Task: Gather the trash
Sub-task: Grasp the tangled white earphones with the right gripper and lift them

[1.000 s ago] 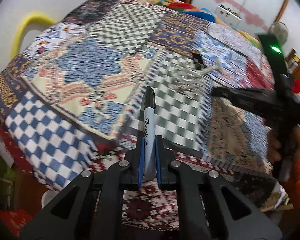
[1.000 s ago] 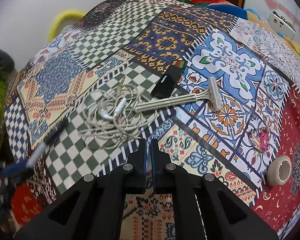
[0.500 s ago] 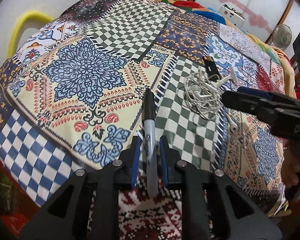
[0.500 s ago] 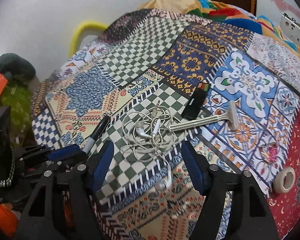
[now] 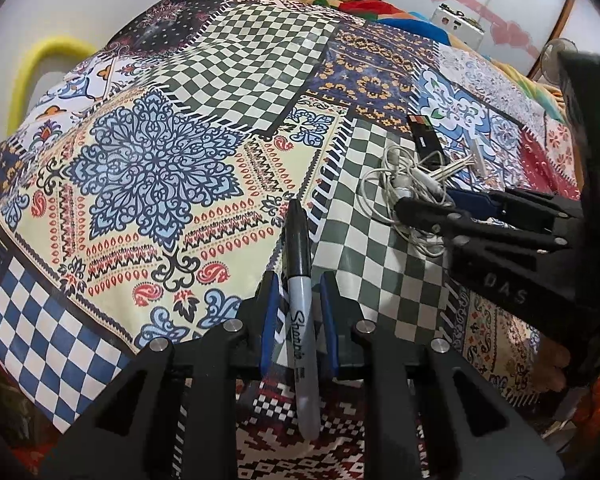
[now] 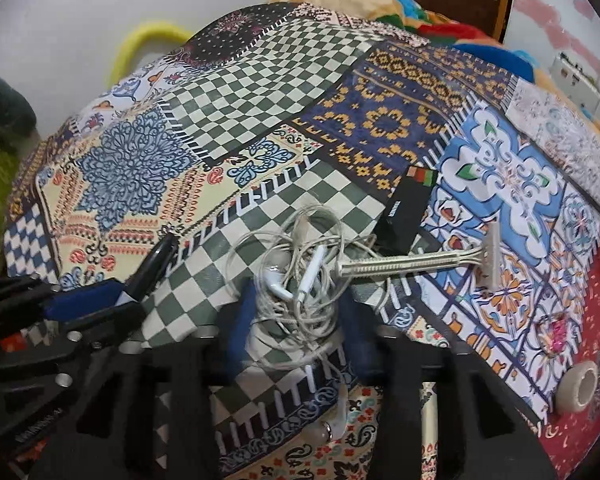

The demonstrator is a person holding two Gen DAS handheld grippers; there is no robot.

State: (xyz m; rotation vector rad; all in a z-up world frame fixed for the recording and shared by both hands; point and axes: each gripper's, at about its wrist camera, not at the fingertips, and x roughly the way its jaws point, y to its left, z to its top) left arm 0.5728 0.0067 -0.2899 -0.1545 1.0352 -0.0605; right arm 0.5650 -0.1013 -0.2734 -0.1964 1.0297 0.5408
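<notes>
A grey Sharpie marker [image 5: 300, 312] with a black cap lies on the patchwork bedspread between the open pads of my left gripper [image 5: 297, 308], which do not touch it. Its cap shows in the right wrist view [image 6: 152, 264]. A tangle of white earphone cable [image 6: 296, 280] lies between the open fingers of my right gripper [image 6: 296, 320]. The tangle [image 5: 404, 192] and the right gripper [image 5: 440, 208] also show in the left wrist view.
A disposable razor [image 6: 420, 262], a small black box [image 6: 406, 212], a tape roll [image 6: 578, 386] and a pink clear wrapper [image 6: 554, 330] lie on the bedspread [image 6: 260, 88]. A yellow hoop [image 5: 32, 68] stands behind the bed by the wall.
My left gripper opened and left the marker on the bedspread. My right gripper opened wide and moved forward until its fingers straddle the earphone tangle.
</notes>
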